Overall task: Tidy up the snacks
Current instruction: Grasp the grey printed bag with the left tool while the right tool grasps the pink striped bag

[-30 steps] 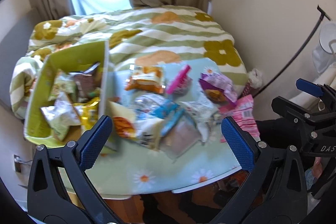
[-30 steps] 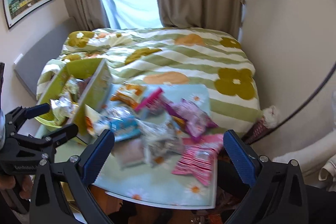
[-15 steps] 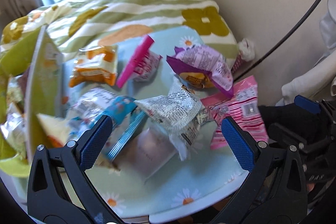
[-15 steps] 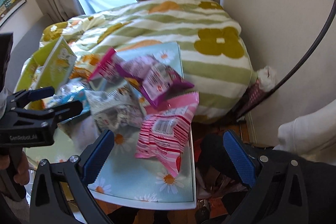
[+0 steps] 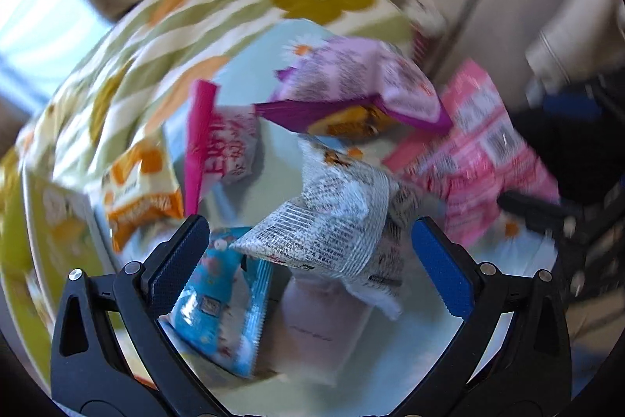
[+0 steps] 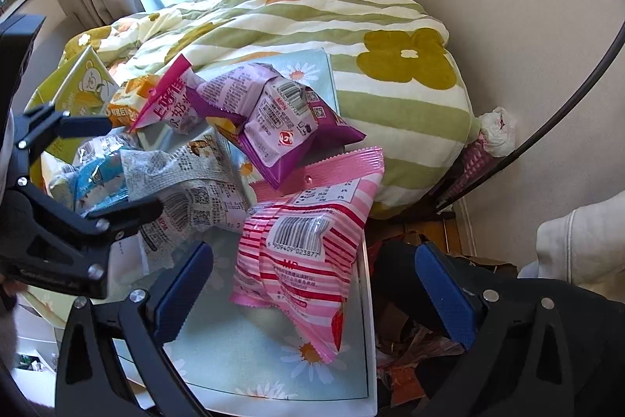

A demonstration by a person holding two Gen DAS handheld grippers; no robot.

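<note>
Both pairs of fingers stand wide apart and hold nothing: the left gripper (image 5: 310,260) hangs over the grey-white printed packet (image 5: 332,217), the right gripper (image 6: 312,284) over the pink striped packet (image 6: 308,249) near the edge of the daisy-print tabletop (image 6: 250,350). These pouches look light, soft, air-puffed and slick, likely to crumple or slip, so I'd pinch a flat crimped end seam, then carry them to the green box (image 6: 84,85) at the left

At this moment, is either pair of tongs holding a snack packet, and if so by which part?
Nothing is held. The left tongs are open around the white printed foil packet; the right tongs are open above the pink striped plastic packet.
</note>
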